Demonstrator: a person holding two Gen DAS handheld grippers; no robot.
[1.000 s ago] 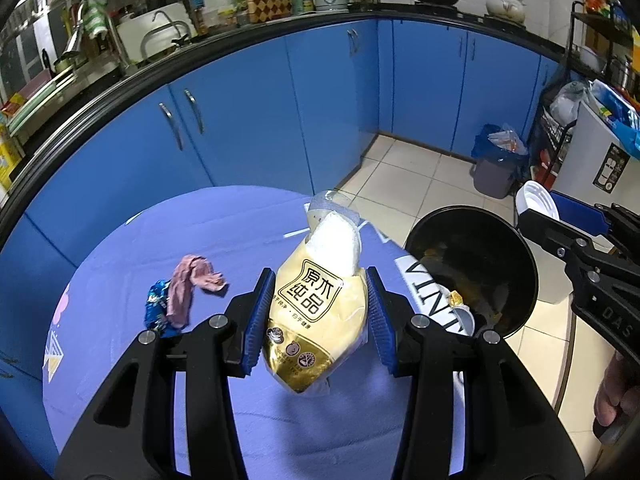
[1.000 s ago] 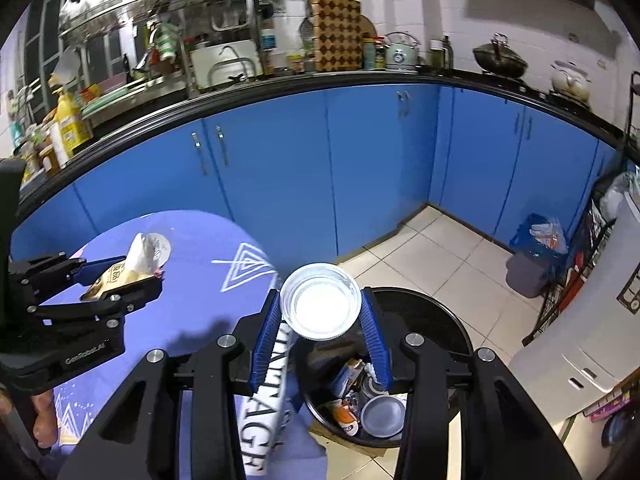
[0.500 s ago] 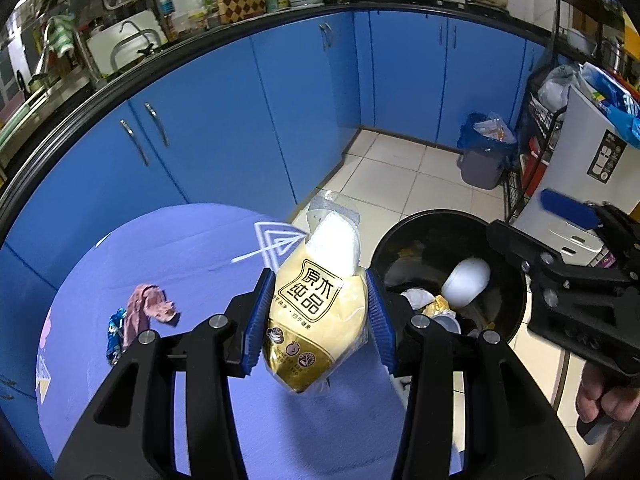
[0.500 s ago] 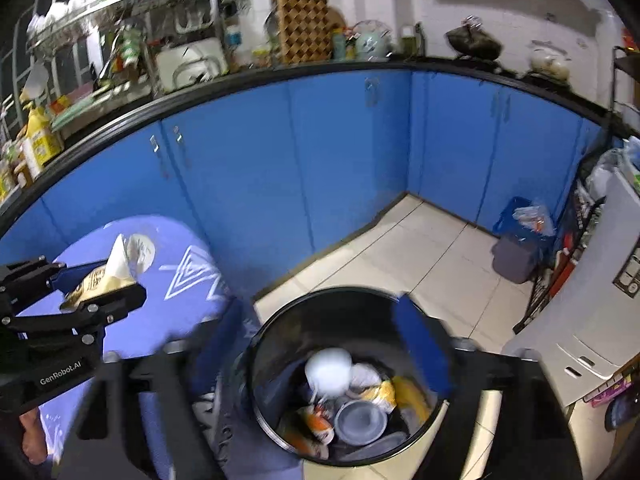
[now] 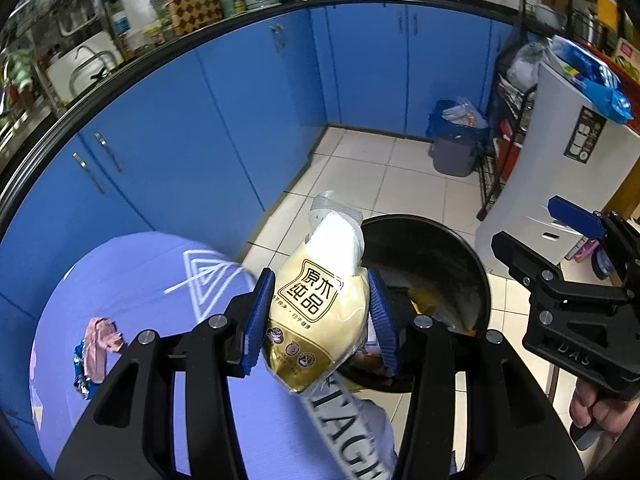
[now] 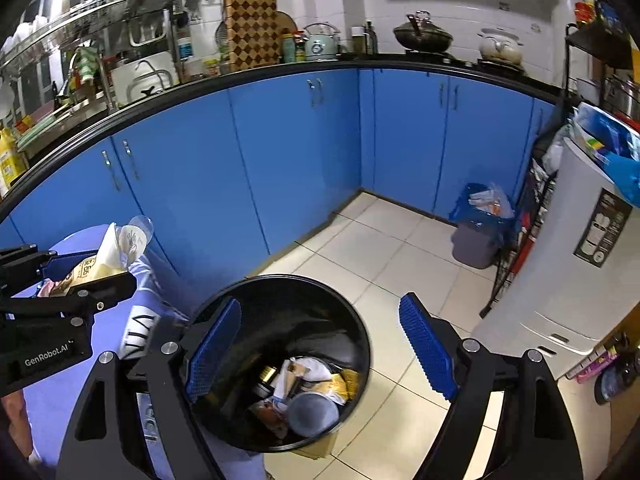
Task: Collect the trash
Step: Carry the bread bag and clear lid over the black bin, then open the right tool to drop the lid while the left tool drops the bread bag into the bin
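Since a second ago: gone from the right gripper (image 6: 320, 354) the white cup, now among the rubbish in the black bin (image 6: 224, 304); carried from over the table toward that bin, the yellow packet (image 5: 320, 312).

Left wrist view: left gripper (image 5: 320, 320) with blue pads on both flanks of the yellow packet, jaws easing apart, packet still pressed between them. Packet upright, its white torn top against the black bin (image 5: 460, 248) behind. Bin's near side hidden by packet and right finger; contents barely legible, only a yellow scrap. Purple tablecloth (image 5: 140, 264) below left, bearing a pink wrapper (image 5: 98, 338) that overlaps a blue foil scrap (image 5: 80, 364). At right, the other gripper (image 5: 568, 248) side-on, a hand (image 5: 600, 412) cut off at the frame edge. Farther off, a grey bin with blue liner (image 5: 456, 148) by the blue cabinets (image 5: 240, 120).

Right wrist view: right gripper released, jaws wide, empty, above the black bin's mouth. Inside: paper, a can, a round lid, heaped and hard to sort. At left, the left gripper (image 6: 86, 270) with the packet (image 6: 100, 260), partly masked by its finger. White appliance (image 6: 572, 264) at right.
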